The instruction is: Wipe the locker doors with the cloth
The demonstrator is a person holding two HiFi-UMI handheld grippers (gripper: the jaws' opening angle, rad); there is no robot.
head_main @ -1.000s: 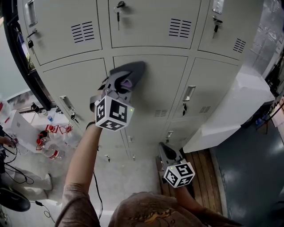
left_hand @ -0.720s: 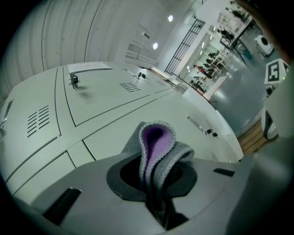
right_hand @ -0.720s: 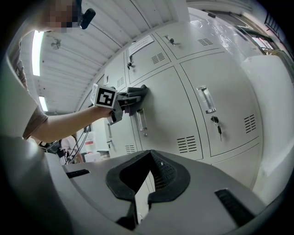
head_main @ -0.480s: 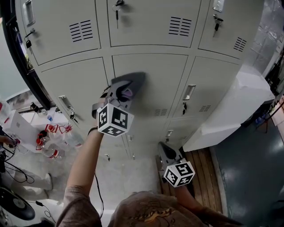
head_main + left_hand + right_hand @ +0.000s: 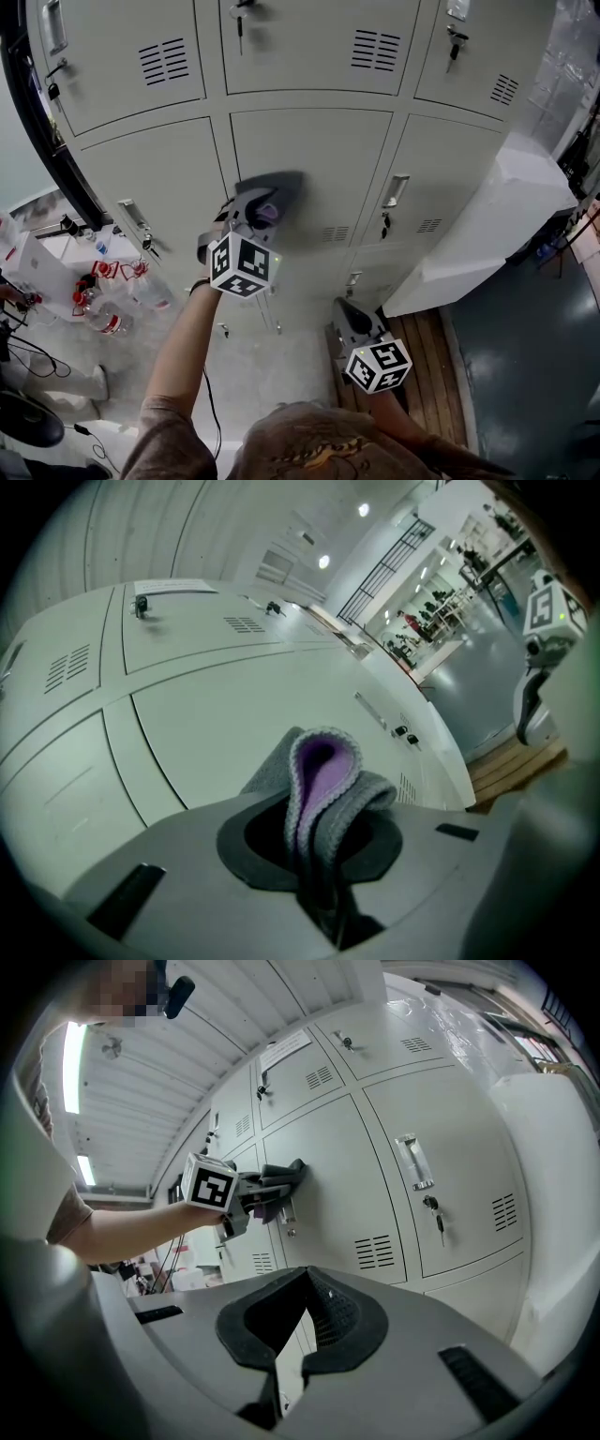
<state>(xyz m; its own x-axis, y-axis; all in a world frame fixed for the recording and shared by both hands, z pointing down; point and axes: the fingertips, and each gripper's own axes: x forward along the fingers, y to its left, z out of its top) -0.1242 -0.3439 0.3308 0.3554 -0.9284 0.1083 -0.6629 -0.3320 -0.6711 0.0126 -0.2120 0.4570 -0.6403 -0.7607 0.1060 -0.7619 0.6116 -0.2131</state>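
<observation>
The grey cloth with a purple inner side [image 5: 277, 191] is pressed flat against the centre locker door [image 5: 328, 141] of the middle row. My left gripper [image 5: 259, 208] is shut on it, arm stretched out. In the left gripper view a fold of the cloth [image 5: 323, 771] sticks up between the jaws of that gripper [image 5: 319, 855], with the door [image 5: 225, 705] just beyond. My right gripper [image 5: 349, 323] hangs low near the bottom lockers, shut, with nothing between its jaws [image 5: 300, 1330]. From the right gripper view, the left gripper [image 5: 270, 1185] and cloth [image 5: 284, 1174] show against the door.
The neighbouring door on the right has a handle [image 5: 396, 190] and a key in its lock [image 5: 384, 225]. A white cabinet [image 5: 487, 225] juts out at the right above a wooden platform [image 5: 422, 347]. Bottles and clutter [image 5: 103, 291] lie on the floor at the left.
My left gripper has slid down the centre door with the cloth in it. The right gripper has stayed where it was.
</observation>
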